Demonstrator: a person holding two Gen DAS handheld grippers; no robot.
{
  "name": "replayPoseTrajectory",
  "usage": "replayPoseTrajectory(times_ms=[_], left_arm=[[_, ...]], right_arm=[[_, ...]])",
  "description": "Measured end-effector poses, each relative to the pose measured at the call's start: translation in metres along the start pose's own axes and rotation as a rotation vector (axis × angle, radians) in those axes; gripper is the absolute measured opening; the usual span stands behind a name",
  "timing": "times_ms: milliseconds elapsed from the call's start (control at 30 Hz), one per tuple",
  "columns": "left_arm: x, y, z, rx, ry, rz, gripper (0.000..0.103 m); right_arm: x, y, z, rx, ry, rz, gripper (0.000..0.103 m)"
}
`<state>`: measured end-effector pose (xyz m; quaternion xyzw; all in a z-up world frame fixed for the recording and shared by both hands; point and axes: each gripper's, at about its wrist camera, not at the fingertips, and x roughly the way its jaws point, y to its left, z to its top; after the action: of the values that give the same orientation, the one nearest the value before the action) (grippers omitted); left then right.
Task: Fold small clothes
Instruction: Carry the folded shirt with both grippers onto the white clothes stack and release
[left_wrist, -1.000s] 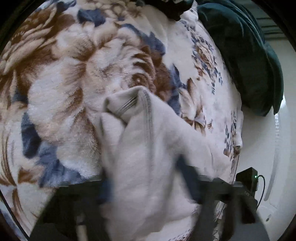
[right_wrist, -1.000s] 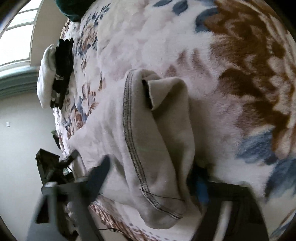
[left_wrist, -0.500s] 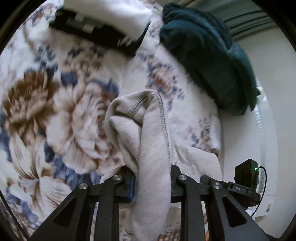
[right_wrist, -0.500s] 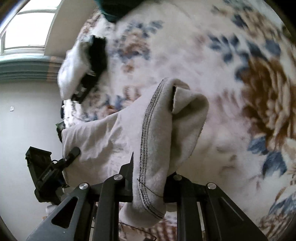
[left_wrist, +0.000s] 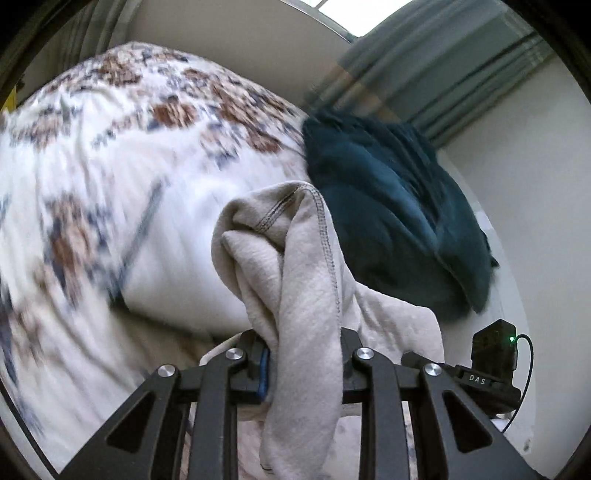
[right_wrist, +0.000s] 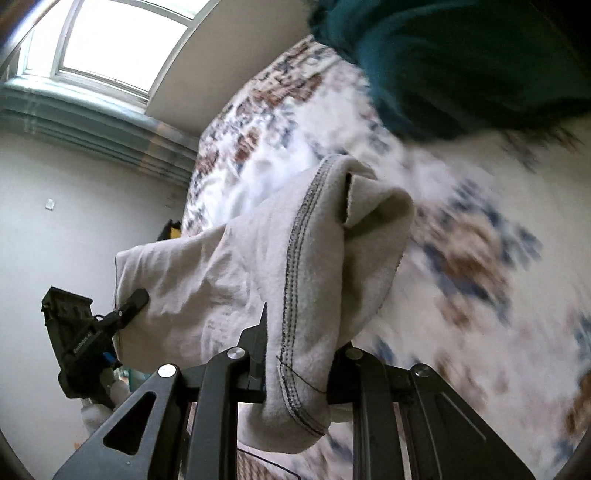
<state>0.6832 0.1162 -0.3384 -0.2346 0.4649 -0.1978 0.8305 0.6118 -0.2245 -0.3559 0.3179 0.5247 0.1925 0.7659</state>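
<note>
The beige fleece garment (left_wrist: 306, 280) hangs bunched and lifted off the bed, its dark-stitched hem arching toward 12 o'clock. In the right wrist view the same garment (right_wrist: 295, 266) stretches out toward 9 o'clock, wrinkled, with a folded corner drooping at 2 o'clock.

Wrist views, close, sharing garment (left_wrist: 306, 280)

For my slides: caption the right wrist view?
Right gripper clamps beige garment above floral blanket.
</note>
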Motion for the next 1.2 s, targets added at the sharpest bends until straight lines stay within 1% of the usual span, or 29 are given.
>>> replayPoseTrajectory(times_ms=[33, 100, 167, 233, 267, 300, 333, 367, 400, 433, 467, 500, 533, 567, 633, 667, 700, 733, 800, 900, 967, 1067, 1200], left_arm=[[0.008, 0.013, 0.021, 0.005, -0.007, 0.02, 0.021], [0.029, 0.038, 0.047, 0.0, -0.007, 0.029, 0.021], [0.054, 0.073, 0.073, -0.036, 0.01, 0.027, 0.022], [0.087, 0.103, 0.087, -0.048, 0.062, 0.072, 0.022], [0.1, 0.113, 0.089, -0.048, 0.09, 0.094, 0.025], [0.114, 0.125, 0.092, -0.055, 0.123, 0.122, 0.026], [0.122, 0.133, 0.094, -0.063, 0.142, 0.134, 0.027], [0.127, 0.138, 0.094, -0.065, 0.154, 0.139, 0.033], [0.129, 0.141, 0.094, -0.065, 0.157, 0.144, 0.039], [0.127, 0.141, 0.094, -0.059, 0.152, 0.158, 0.043], [0.125, 0.136, 0.093, -0.034, 0.145, 0.202, 0.06], [0.123, 0.129, 0.091, -0.003, 0.145, 0.266, 0.078], [0.121, 0.124, 0.09, 0.026, 0.146, 0.334, 0.084], [0.119, 0.115, 0.086, 0.064, 0.146, 0.411, 0.09], [0.112, 0.095, 0.074, 0.149, 0.128, 0.535, 0.091], [0.111, 0.089, 0.068, 0.178, 0.12, 0.577, 0.095], [0.108, 0.08, 0.061, 0.21, 0.112, 0.61, 0.097], [0.104, 0.071, 0.053, 0.233, 0.101, 0.638, 0.097], [0.099, 0.065, 0.045, 0.248, 0.091, 0.659, 0.097], [0.084, 0.041, 0.029, 0.282, 0.069, 0.691, 0.097], [0.065, 0.024, 0.019, 0.291, 0.04, 0.704, 0.097], [0.038, 0.002, 0.009, 0.294, 0.001, 0.695, 0.097], [-0.01, -0.027, -0.008, 0.283, -0.045, 0.693, 0.097]], right_arm=[[0.014, 0.007, 0.011, -0.002, -0.002, 0.005, 0.02], [0.054, 0.022, 0.041, -0.017, -0.004, 0.003, 0.02], [0.093, 0.027, 0.067, -0.022, 0.003, -0.014, 0.02], [0.129, 0.026, 0.088, -0.014, 0.015, -0.047, 0.021], [0.14, 0.024, 0.095, -0.009, 0.017, -0.057, 0.021], [0.15, 0.021, 0.1, -0.005, 0.025, -0.074, 0.021], [0.161, 0.019, 0.105, -0.008, 0.033, -0.101, 0.022], [0.169, 0.018, 0.107, -0.023, 0.041, -0.133, 0.024], [0.177, 0.017, 0.109, -0.038, 0.054, -0.177, 0.029], [0.181, 0.015, 0.108, -0.046, 0.063, -0.208, 0.042], [0.184, 0.015, 0.108, -0.052, 0.071, -0.256, 0.048], [0.184, 0.016, 0.107, -0.061, 0.063, -0.311, 0.059], [0.181, 0.018, 0.105, -0.073, 0.048, -0.361, 0.072], [0.178, 0.018, 0.101, -0.082, 0.04, -0.414, 0.077], [0.171, 0.025, 0.094, -0.102, 0.016, -0.536, 0.093], [0.165, 0.031, 0.087, -0.117, -0.002, -0.597, 0.097], [0.158, 0.036, 0.081, -0.128, -0.022, -0.64, 0.101], [0.149, 0.045, 0.072, -0.147, -0.059, -0.684, 0.101], [0.132, 0.06, 0.058, -0.182, -0.104, -0.731, 0.101], [0.101, 0.089, 0.035, -0.234, -0.183, -0.783, 0.102], [0.077, 0.108, 0.019, -0.26, -0.235, -0.794, 0.102], [0.044, 0.131, -0.003, -0.287, -0.278, -0.803, 0.102], [-0.005, 0.155, -0.035, -0.289, -0.301, -0.776, 0.102]])
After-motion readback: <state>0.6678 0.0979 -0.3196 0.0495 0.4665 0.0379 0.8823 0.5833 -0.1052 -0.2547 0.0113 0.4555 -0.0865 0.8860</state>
